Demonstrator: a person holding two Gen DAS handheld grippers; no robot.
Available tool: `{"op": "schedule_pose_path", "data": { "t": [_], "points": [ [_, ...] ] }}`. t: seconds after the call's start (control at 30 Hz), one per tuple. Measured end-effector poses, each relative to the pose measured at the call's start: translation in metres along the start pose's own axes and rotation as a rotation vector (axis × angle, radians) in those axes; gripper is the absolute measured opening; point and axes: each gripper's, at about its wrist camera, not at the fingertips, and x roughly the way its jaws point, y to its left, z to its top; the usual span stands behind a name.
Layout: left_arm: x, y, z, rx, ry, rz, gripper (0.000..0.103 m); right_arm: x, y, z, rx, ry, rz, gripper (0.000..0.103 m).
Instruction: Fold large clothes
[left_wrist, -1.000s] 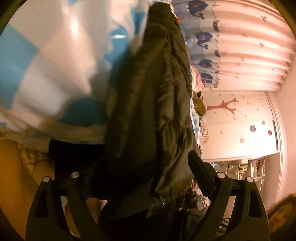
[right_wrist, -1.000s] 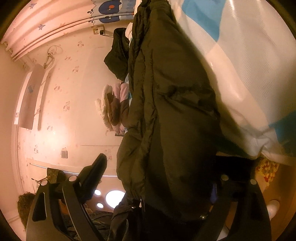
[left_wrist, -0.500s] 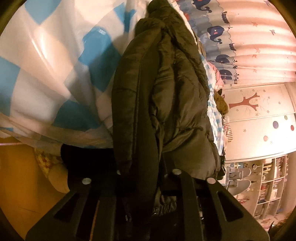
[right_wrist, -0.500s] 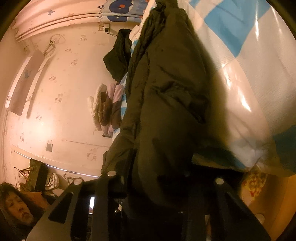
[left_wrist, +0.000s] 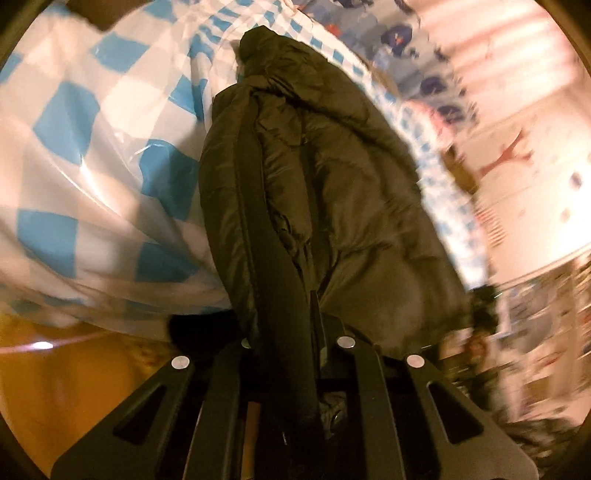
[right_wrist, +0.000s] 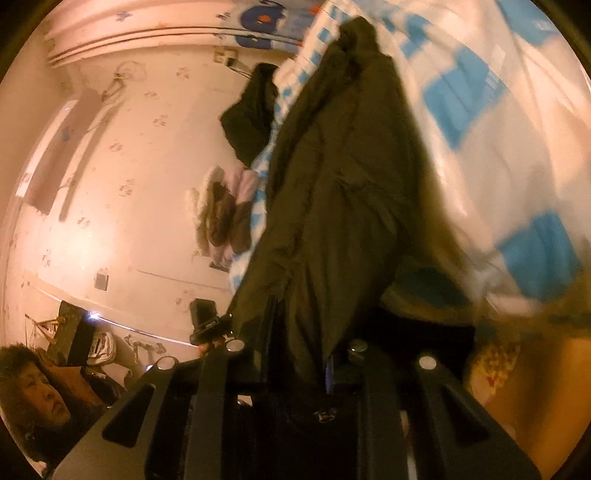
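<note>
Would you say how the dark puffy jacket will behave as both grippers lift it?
The dark puffy jacket looks floppy: it creases and drapes. Its padded bulk suggests lightness. The sheen hints it may slip.

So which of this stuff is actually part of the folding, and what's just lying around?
In the job:
- dark puffy jacket
- left gripper and right gripper, both clamped on it

Lying about:
- blue-checked bedding
- black garment
- pink-and-brown clothes pile
</note>
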Motion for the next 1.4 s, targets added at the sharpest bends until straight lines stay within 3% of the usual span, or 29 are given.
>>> {"op": "schedule_pose_path", "data": {
  "t": [0.17,0.4,0.53,0.7,1.03,1.3,1.4],
  "points": [
    [0.012,0.000,-0.002,0.024,0.011,0.045,0.010,0.013,-0.030,0.002,0.083,0.017,0.002,0.075],
    [0.015,-0.005,-0.008,0.059,0.002,0.095,0.010,0.035,-0.048,0.017,0.125,0.003,0.089,0.077],
    [0.018,-0.018,-0.010,0.123,-0.010,0.174,0.011,0.040,-0.040,0.013,0.082,0.048,0.088,0.077],
    [0.024,-0.025,-0.017,0.178,-0.021,0.241,0.013,0.033,-0.056,0.009,0.132,0.060,0.074,0.077],
    [0.030,-0.039,-0.023,0.292,-0.040,0.376,0.021,0.064,-0.066,0.008,0.180,0.105,0.138,0.088],
    [0.032,-0.051,-0.030,0.380,-0.067,0.468,0.025,0.060,-0.052,0.008,0.118,0.089,0.122,0.087],
    [0.034,-0.055,-0.031,0.407,-0.074,0.490,0.026,0.057,-0.040,0.008,0.075,0.074,0.106,0.075]
  ]
}}
